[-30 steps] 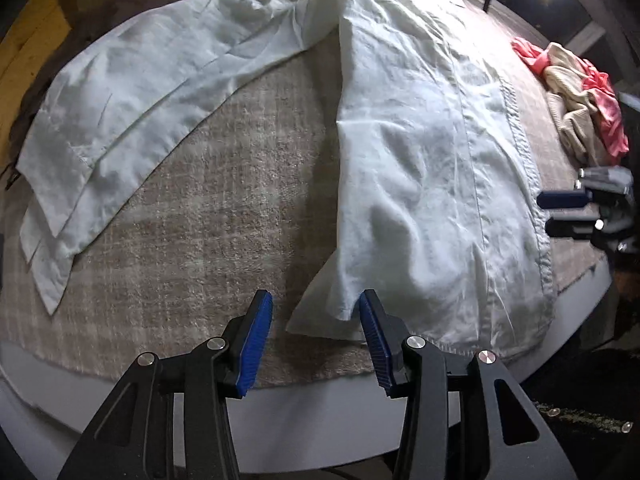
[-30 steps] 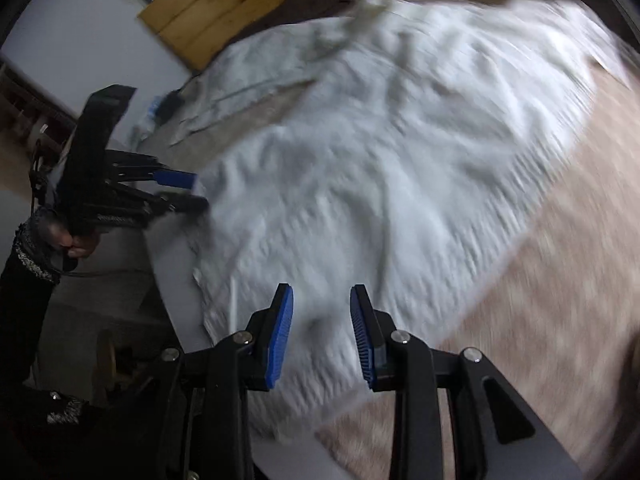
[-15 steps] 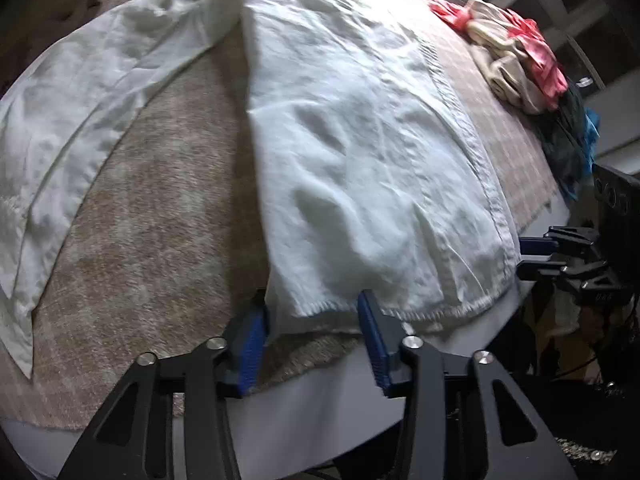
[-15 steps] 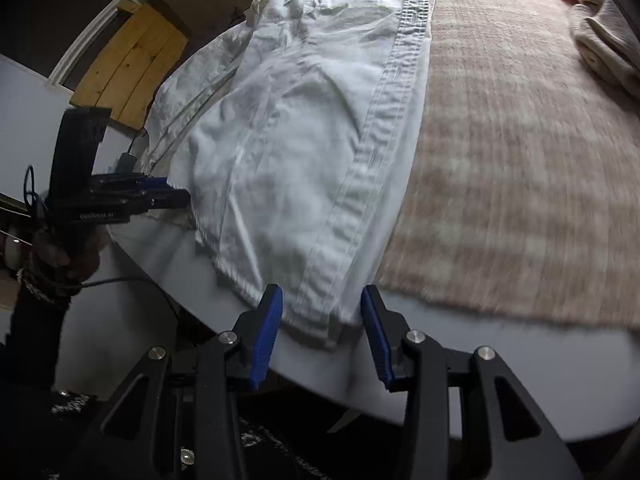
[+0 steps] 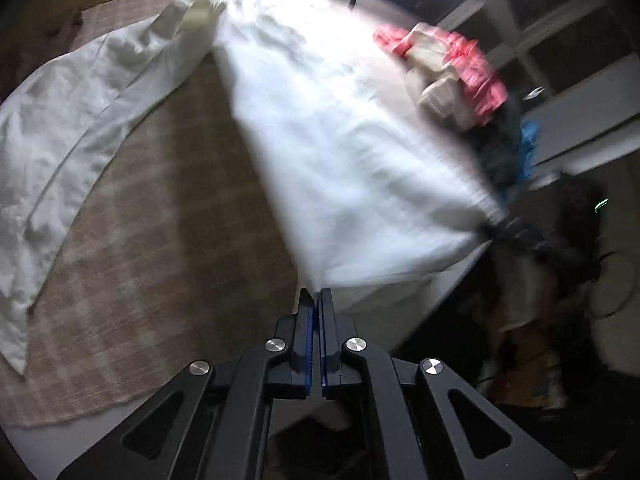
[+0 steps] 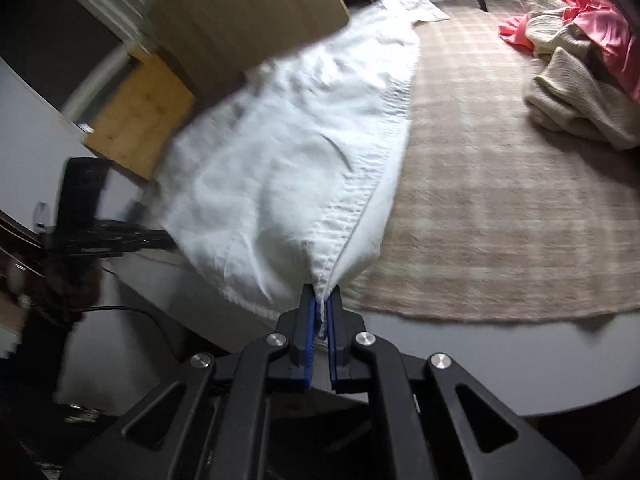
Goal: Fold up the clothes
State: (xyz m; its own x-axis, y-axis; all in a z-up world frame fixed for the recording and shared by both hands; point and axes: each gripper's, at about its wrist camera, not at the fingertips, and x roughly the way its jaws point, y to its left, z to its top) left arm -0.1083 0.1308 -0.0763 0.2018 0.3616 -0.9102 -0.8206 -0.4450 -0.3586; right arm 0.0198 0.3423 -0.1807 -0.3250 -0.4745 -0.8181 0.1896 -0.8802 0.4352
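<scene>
1. The left gripper (image 5: 314,298) is pressed together on one bottom corner of the white shirt (image 5: 340,152); the cloth starts directly at its fingertips.
2. The right gripper (image 6: 320,300) is pinching the other bottom corner, where the stitched front edge of the shirt (image 6: 304,160) runs down between its blue pads (image 6: 307,332).
3. The bottom edge of the shirt hangs stretched between the two grippers, lifted above the near edge of the table (image 6: 460,352).
4. The top part of the shirt lies on the beige checked cloth (image 5: 160,220), and its sleeves (image 5: 76,120) lie spread to the left.
5. A pile of pink and cream clothes (image 6: 580,52) lies well apart on the right.
6. On the left gripper (image 6: 92,236), seen from the right wrist, there is small writing, but it is too blurred to read.
</scene>
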